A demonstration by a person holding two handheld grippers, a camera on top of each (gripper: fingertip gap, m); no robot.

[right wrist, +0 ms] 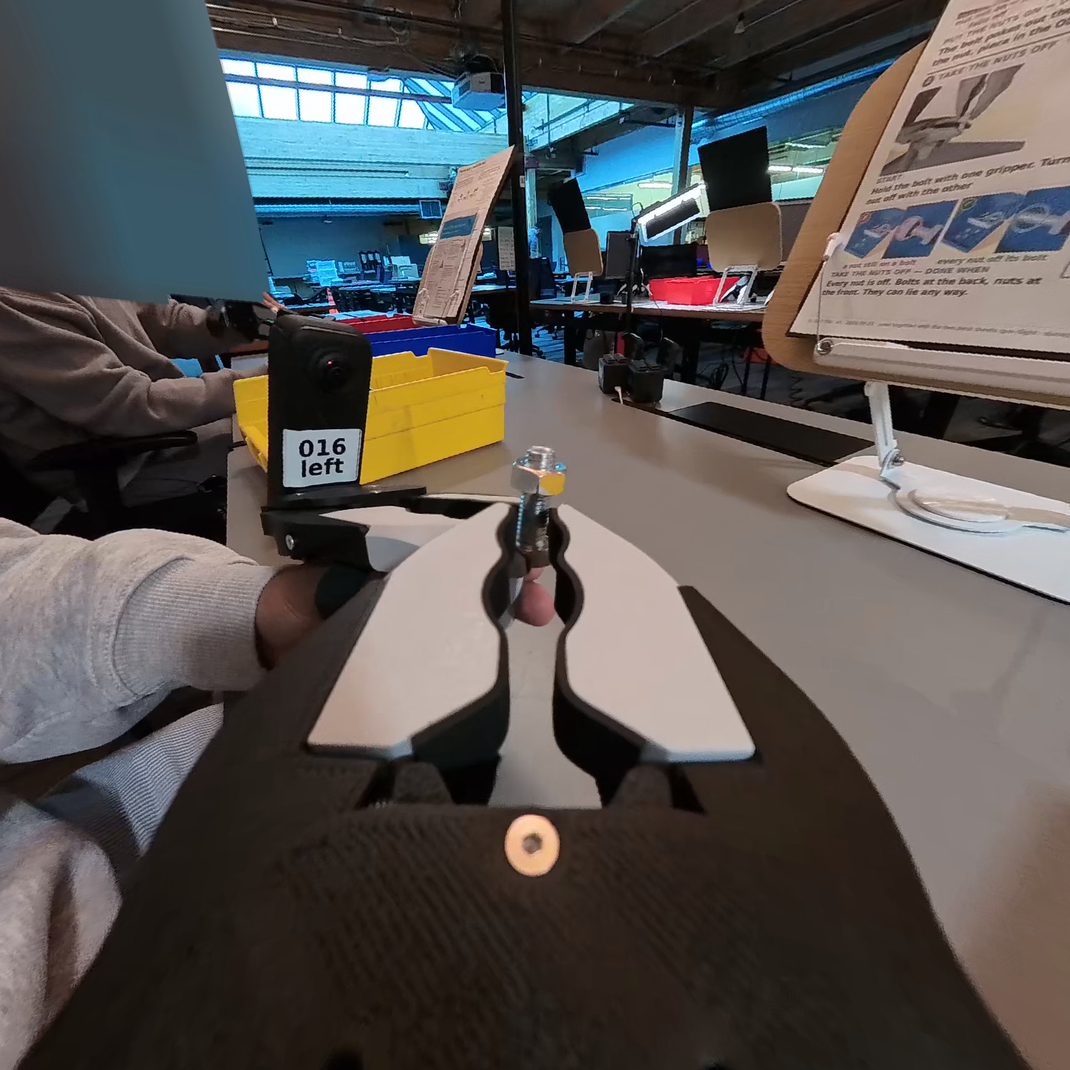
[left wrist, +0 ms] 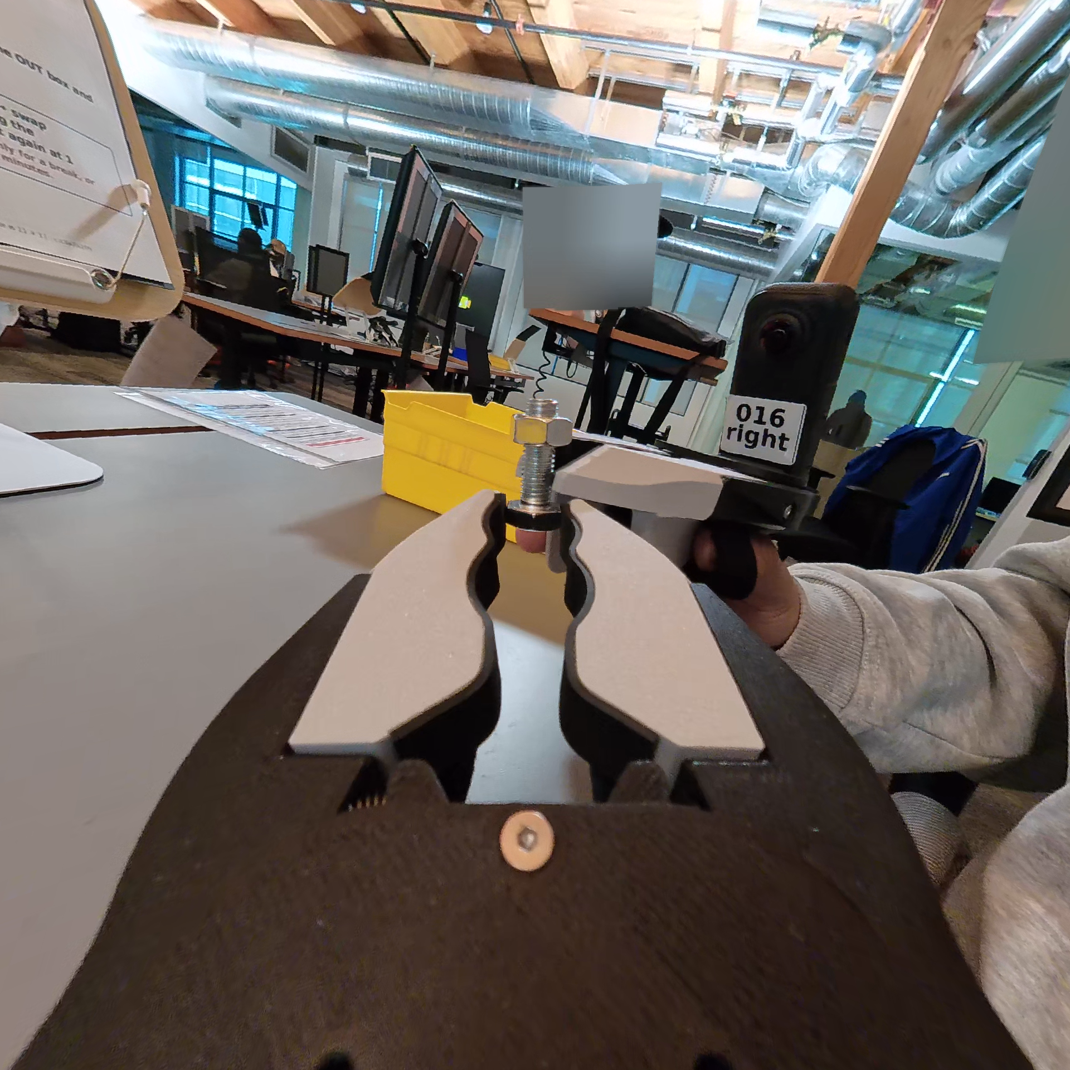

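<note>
1. A grey table (left wrist: 173, 579) is seen beneath both tongs.
2. A yellow bin (left wrist: 446, 451) is set just beyond the fingertips; a document stand (right wrist: 926, 324) is placed to the right gripper's right.
3. The left gripper (left wrist: 531, 515) is clamped on the head of an upright bolt (left wrist: 537, 475).
4. The right gripper (right wrist: 531, 530) is closed on the bolt's threaded shank, from the side.
5. A nut (left wrist: 541, 429) is threaded near the bolt's top, above both tongs.

Grey table (right wrist: 724, 550), yellow bin (right wrist: 440, 405) on it near its edge, clear-sleeved sheet (left wrist: 260, 420) flat beside the bin, white stand base (right wrist: 926, 515) well apart from the bin, black strip (right wrist: 764, 428) behind that base
</note>
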